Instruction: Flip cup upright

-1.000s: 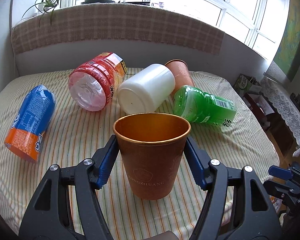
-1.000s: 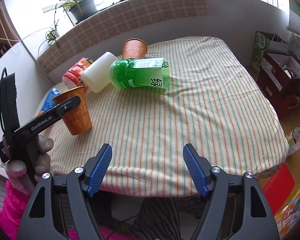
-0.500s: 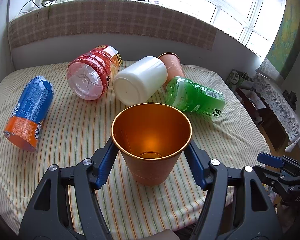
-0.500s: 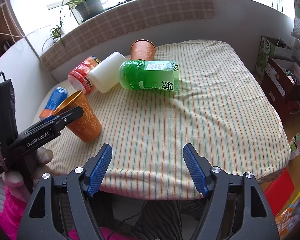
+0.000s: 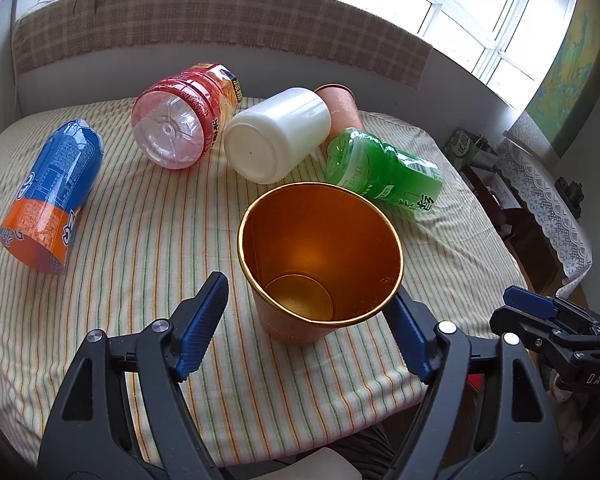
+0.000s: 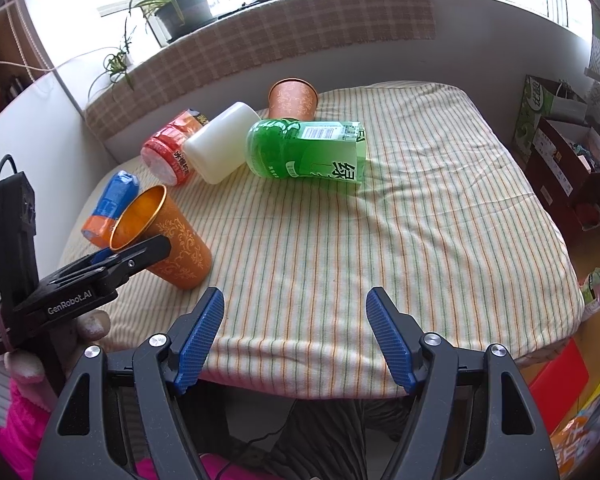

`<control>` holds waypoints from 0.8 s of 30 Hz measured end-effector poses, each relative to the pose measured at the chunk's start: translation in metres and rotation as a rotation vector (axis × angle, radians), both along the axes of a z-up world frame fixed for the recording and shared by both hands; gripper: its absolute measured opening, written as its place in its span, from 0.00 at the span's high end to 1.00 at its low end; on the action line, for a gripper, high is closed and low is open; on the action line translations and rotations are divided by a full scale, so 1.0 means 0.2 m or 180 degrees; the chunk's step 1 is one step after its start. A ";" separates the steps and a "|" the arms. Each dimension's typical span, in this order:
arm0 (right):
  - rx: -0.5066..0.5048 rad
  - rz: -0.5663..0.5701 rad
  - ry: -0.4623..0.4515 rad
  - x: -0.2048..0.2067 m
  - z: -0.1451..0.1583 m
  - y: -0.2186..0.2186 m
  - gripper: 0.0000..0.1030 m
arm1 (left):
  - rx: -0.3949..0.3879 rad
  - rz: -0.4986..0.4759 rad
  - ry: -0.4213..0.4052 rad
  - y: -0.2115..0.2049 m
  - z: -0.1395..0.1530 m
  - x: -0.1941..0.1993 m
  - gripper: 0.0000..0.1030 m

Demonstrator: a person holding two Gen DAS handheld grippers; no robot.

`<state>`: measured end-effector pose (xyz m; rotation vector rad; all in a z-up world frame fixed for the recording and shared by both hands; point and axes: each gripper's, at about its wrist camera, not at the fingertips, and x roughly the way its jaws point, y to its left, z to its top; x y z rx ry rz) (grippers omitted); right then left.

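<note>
Between the open left gripper (image 5: 312,316) fingers stands the tilted orange cup (image 5: 320,264).

- Left wrist view: close, looking steeply down into the open mouth of the orange patterned paper cup (image 5: 320,264), toward the window wall.
- Right wrist view: farther back at the table's near edge, facing across the striped tablecloth (image 6: 440,220).
- Shared: cup (image 6: 162,236), green plastic bottle (image 5: 384,170) (image 6: 304,150).

A striped-cloth table (image 6: 440,216) carries an orange cup (image 6: 168,236), four toppled bottles and another cup (image 6: 293,98).
</note>
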<state>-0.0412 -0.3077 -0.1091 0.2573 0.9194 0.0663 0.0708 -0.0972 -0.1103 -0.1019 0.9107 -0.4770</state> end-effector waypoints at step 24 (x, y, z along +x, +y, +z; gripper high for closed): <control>-0.0296 0.0117 -0.0385 -0.01 0.11 0.14 0.29 | 0.0291 0.0690 -0.0928 0.28 0.33 -0.31 0.10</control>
